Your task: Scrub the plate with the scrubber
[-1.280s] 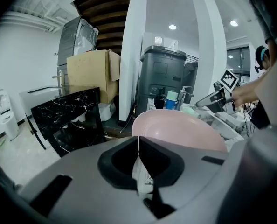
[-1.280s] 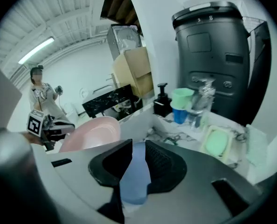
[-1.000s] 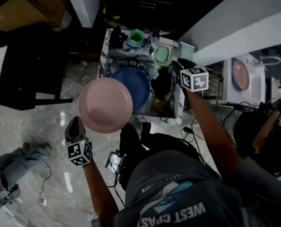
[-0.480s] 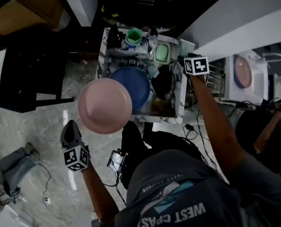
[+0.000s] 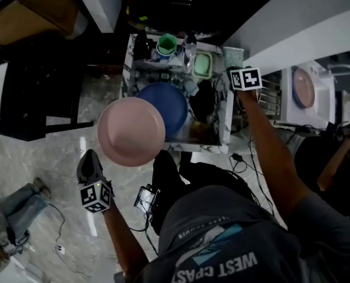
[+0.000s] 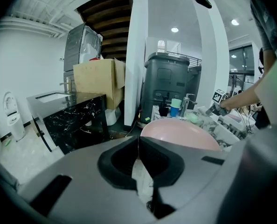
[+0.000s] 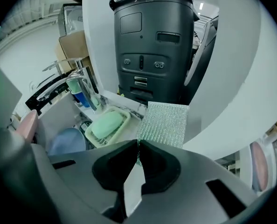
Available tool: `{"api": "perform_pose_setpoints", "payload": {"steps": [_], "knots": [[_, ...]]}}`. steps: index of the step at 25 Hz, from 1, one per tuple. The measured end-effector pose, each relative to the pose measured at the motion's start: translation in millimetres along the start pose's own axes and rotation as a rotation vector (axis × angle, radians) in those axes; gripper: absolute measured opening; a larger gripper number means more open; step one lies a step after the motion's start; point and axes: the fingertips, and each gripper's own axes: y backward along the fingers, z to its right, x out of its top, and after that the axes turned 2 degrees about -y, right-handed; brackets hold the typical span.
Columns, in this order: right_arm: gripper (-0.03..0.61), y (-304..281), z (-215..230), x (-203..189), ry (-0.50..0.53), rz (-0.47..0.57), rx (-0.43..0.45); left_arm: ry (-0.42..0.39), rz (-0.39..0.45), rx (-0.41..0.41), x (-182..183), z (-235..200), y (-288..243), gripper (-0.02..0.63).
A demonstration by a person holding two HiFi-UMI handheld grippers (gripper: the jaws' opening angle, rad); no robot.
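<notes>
At sink (image 5: 225,122): left claw (image 5: 93,154) pinches one pink plate (image 5: 131,131); right claw (image 7: 138,155), just closing, pinches one scrubber (image 7: 164,122).

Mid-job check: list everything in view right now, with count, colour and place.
pink plate: one, pink, held up left of the sink
blue plate: one, blue, in the sink
scrubber: one, silvery-green mesh, at the sink's right back corner
soap dish: one, pale with green soap, left of the scrubber
cup: one, green, behind the sink
bin: one, dark grey, behind the scrubber
second pink plate: one, pink, far right, apart from the sink
left gripper: one, grey, shut on the pink plate's rim
right gripper: one, grey, jaws have just been closing, now pinching the scrubber's corner
</notes>
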Motion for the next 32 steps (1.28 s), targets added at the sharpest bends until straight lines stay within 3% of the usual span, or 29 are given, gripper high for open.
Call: {"api": "perform_pose_setpoints", "payload": {"steps": [5, 9, 15, 20, 23, 26, 29, 32], "knots": [[0.031, 15.9, -5.7, -7.2, 0.005, 0.046, 0.01, 0.0, 0.02, -0.003, 5.7, -0.2, 1.1, 0.005], [0.029, 53.7, -26.9, -12.3, 0.067, 0.092, 0.056, 0.006, 0.029, 0.002, 5.7, 0.6, 3.0, 0.005], [0.028, 128.0, -134.7, -26.0, 0.299, 0.135, 0.258, 0.023, 0.053, -0.002, 8.8, 7.8, -1.0, 0.005], [0.026, 125.2, -172.0, -21.5, 0.383, 0.15, 0.303, 0.068, 0.097, 0.006, 16.5, 15.6, -0.3, 0.005], [0.026, 140.9, -208.6, -13.8, 0.43, 0.169, 0.398, 0.078, 0.105, 0.014, 13.2, 16.4, 2.8, 0.005], [0.026, 155.8, -275.0, -22.7, 0.51, 0.168, 0.555, 0.105, 0.099, 0.031, 2.9, 12.1, 5.1, 0.005], [0.026, 157.5, -350.8, -48.6, 0.653, 0.142, 0.695, 0.12, 0.087, 0.04, -6.5, 10.7, 1.9, 0.005], [0.026, 142.5, -406.4, -85.9, 0.839, 0.072, 0.769, 0.135, 0.077, 0.044, -15.1, 9.7, -2.9, 0.005]]}}
